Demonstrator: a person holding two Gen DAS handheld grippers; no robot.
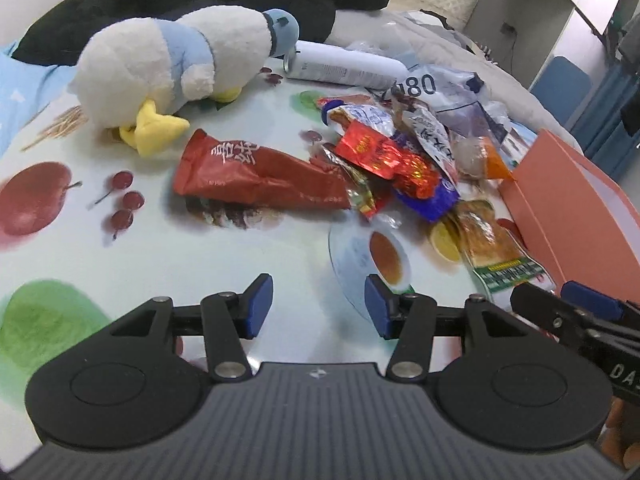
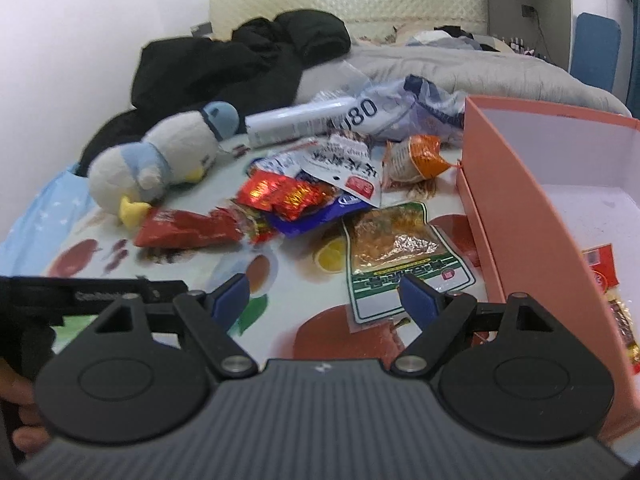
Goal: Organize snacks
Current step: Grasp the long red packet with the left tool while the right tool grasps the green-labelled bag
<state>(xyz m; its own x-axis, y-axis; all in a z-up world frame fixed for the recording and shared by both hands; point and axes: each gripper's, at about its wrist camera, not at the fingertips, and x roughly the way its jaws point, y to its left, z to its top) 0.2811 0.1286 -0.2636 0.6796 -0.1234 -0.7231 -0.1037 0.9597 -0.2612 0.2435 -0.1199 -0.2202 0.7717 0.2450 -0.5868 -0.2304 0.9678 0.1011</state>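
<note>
The plush lay at the left of the counter, its yellow foot touching the red pouch. A grasp on that pouch risked dragging the plush along.

The left tool hovered over bare counter near the pile, its pads parted to a middling width with nothing between them. At that width it could straddle one packet but might pinch two where they overlapped.

The snack pile sat mid-counter, with foil packets stacked on one another beside a white can and a clear bag. Pulling a lower packet would likely spill those above it. The foil looked slick and could slip from the pads.

The right tool stood wide and empty, its right pad just over the green-labelled packet. That packet lay flat, so the pads could skate over it without catching an edge.

The pink box stood at the right, open, with at least one packet inside. Its near wall lay close to the right tool, and a careless swing could knock it.
</note>
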